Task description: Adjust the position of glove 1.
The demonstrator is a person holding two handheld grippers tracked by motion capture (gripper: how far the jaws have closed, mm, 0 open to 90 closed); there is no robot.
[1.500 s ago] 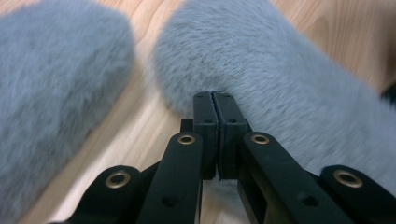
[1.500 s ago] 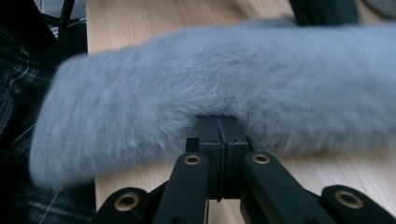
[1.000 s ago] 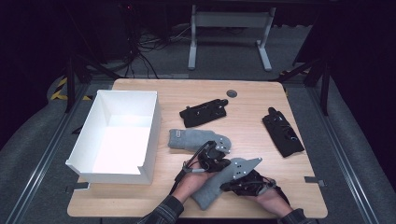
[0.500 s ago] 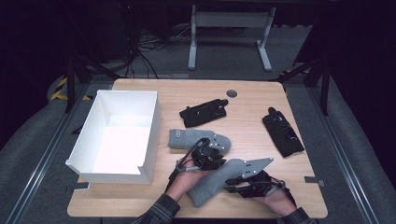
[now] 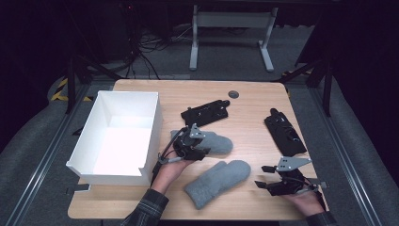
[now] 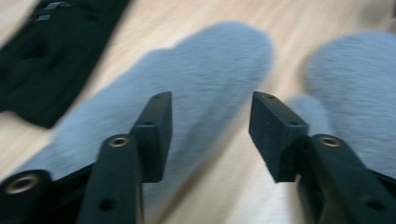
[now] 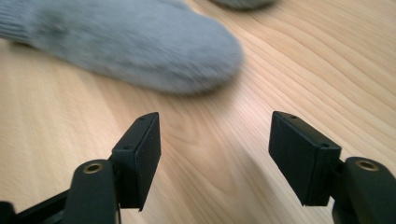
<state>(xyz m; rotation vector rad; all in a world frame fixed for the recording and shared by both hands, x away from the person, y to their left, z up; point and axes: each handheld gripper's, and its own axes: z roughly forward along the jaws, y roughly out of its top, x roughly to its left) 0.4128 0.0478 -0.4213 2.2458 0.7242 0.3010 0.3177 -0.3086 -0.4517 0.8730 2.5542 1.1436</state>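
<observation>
High view: two fuzzy grey mittens [image 5: 217, 182] lie at centre frame, unlabelled. My left gripper [image 5: 194, 143] and right gripper [image 5: 270, 181] have just been opening; both stand released, nothing between them.

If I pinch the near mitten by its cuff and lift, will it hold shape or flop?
The near mitten looks like soft knit lying flat on the table, so it will probably droop. It seems light. The fuzzy surface should grip rather than slip, and it won't roll.
</observation>
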